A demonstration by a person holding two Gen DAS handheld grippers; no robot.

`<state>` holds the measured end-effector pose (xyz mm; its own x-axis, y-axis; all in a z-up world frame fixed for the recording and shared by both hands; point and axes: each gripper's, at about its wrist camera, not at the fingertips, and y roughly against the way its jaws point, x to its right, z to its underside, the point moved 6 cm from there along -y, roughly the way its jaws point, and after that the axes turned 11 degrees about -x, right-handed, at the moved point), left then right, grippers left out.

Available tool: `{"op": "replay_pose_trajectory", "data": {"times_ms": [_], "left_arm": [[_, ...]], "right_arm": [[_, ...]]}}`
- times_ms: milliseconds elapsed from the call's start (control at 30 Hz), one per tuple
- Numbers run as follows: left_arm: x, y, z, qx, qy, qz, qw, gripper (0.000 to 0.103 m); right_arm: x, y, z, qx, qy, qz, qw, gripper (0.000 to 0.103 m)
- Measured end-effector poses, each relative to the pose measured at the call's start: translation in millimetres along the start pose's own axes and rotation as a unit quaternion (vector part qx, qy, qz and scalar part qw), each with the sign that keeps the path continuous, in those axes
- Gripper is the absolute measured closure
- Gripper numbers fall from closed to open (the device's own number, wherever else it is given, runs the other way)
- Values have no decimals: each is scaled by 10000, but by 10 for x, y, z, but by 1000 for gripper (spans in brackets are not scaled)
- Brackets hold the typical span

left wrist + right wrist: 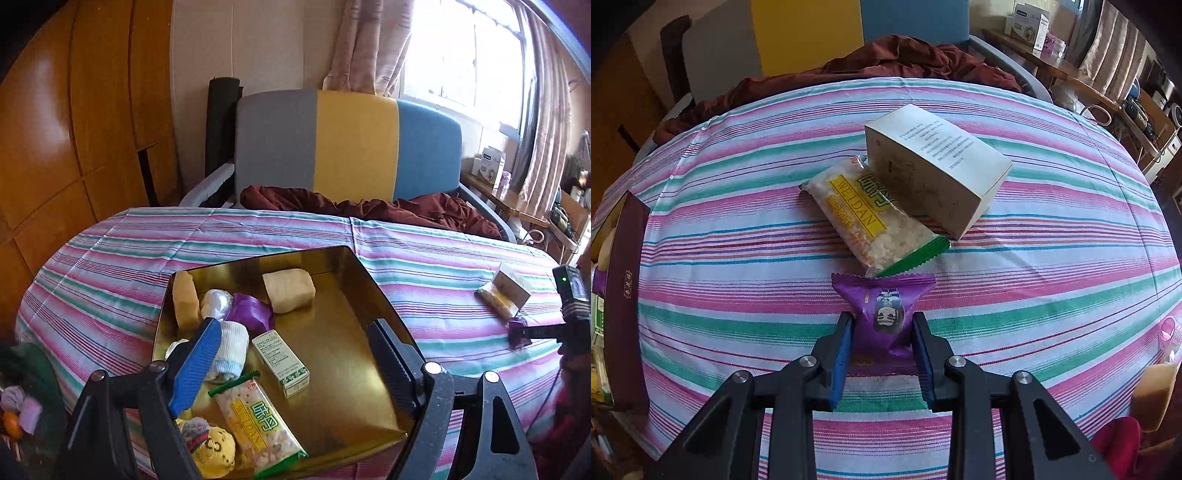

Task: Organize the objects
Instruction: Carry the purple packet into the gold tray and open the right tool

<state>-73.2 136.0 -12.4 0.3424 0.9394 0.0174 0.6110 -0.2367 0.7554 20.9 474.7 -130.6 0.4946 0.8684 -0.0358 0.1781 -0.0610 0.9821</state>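
- A striped cloth (738, 236) in pink, green and white covers the table; it shows creases and lies flat under everything.
- Behind the table stands a chair back (347, 144) in grey, yellow and blue, with a dark red fabric (369, 206) bunched on the seat.
- Wooden cabinets (74, 110) fill the left wall; curtains (369, 44) frame a bright window at the right.
- The gold tray (332, 332) sits on the cloth, holding a green-and-white box (282, 363) and a Weidan snack bag (258, 424).
- The left gripper (295, 354) hangs above the tray, jaws spread, nothing between them.
- The right gripper (882, 332) is clenched on a purple snack packet (882, 310) lying on the cloth, near a second snack bag (864, 206) and a white carton (934, 166).
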Motion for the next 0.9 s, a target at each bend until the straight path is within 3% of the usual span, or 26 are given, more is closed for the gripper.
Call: {"op": "replay_pose_trajectory", "data": {"times_ms": [567,767,900], "left_arm": [[-93,5,204,-72,160,167,9997,20],[-175,4,256,-106,193,202,9996,20],[-301,45,270,-47,346,224,9991,20]], "right_arm": [[-347,-17,195,0,716,168,9973,72],[-659,77,378,-20,943,-279,9952,72],[-1118,258,280,163,1167,-678,9907,72]]}}
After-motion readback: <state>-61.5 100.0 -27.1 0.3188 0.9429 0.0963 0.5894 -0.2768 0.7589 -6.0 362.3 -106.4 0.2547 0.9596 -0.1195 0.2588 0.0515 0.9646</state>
